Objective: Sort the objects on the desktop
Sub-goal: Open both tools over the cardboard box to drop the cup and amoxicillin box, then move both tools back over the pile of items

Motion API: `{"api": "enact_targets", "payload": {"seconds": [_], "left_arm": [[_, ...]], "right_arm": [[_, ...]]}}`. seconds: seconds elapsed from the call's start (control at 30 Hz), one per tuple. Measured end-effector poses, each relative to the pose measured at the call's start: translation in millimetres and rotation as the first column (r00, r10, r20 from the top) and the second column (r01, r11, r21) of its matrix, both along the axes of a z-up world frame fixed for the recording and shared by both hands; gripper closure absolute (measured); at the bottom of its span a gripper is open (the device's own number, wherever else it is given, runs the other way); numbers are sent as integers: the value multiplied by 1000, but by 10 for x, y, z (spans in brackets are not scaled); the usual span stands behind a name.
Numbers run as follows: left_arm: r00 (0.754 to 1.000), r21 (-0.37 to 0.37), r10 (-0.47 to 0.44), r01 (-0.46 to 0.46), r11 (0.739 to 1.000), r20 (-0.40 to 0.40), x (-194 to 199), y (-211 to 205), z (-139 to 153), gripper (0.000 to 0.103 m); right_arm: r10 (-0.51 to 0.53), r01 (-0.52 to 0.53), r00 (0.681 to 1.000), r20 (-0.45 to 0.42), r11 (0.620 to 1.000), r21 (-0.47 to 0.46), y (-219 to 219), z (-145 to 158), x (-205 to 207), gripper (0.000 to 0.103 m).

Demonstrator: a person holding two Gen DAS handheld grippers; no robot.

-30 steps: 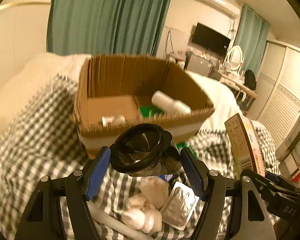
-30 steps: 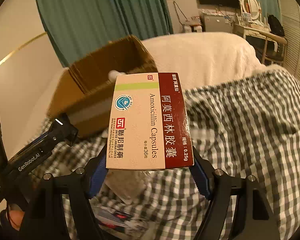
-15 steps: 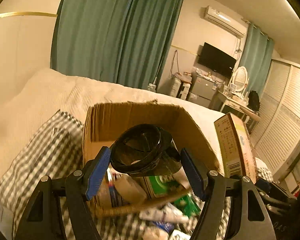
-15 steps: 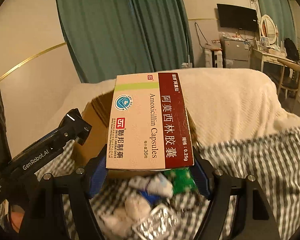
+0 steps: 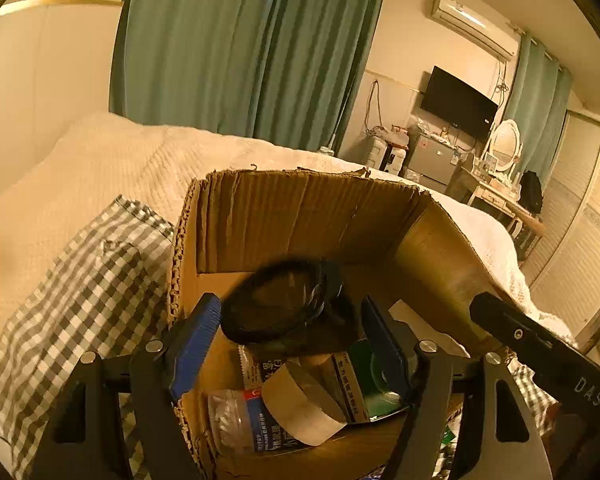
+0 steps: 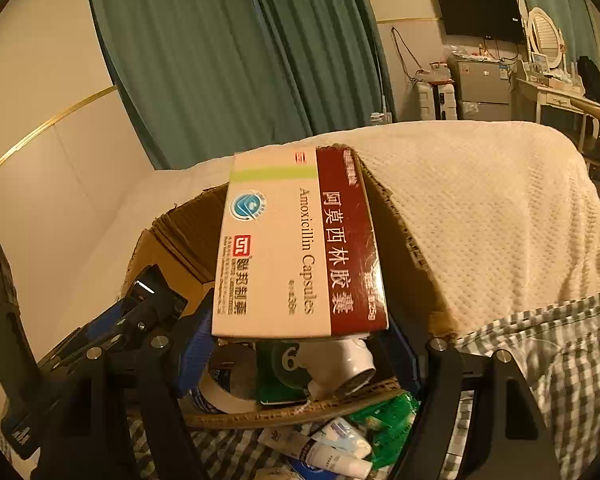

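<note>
Now both grippers hang over the open cardboard box, which a second ago stood well ahead of them on the checked cloth. The left gripper has just been opening its jaws: the black cup sits blurred between them with a gap at each blue pad, apparently loose, above the box's inside, where a second ago the pads clamped it. Below it in the box lie a roll of tape, a clear bottle with a blue label and a green packet. The right gripper still grips the medicine carton between its pads, unchanged, now above the near edge of the box, with a white bottle under it. Small tubes and a green wrapper lie on the cloth just outside the box.
</note>
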State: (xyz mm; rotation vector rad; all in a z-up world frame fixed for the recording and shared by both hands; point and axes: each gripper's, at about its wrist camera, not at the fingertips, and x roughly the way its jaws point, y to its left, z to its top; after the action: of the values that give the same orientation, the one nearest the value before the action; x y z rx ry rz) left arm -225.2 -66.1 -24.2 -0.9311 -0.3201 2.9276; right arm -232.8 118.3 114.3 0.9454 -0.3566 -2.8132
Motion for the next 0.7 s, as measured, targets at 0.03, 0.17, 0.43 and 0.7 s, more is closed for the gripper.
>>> {"api": "enact_targets", "payload": {"seconds": [0.03, 0.17, 0.43, 0.7], "left_arm": [[1000, -13, 1, -1, 1000, -9, 26, 16, 12, 13], [999, -80, -25, 22, 997, -36, 248, 137, 84, 6], [995, -109, -89, 84, 990, -40, 826, 252, 364, 1], [988, -67, -156, 156, 986, 10, 1329, 321, 394, 1]], "right_arm": [[-8, 8, 1000, -9, 1000, 11, -8, 13, 28, 26], [-14, 15, 999, -42, 999, 39, -17, 139, 217, 16], [-33, 36, 998, -47, 996, 75, 216, 493, 934, 16], [-54, 55, 998, -15, 991, 120, 317, 569, 1619, 16]]}}
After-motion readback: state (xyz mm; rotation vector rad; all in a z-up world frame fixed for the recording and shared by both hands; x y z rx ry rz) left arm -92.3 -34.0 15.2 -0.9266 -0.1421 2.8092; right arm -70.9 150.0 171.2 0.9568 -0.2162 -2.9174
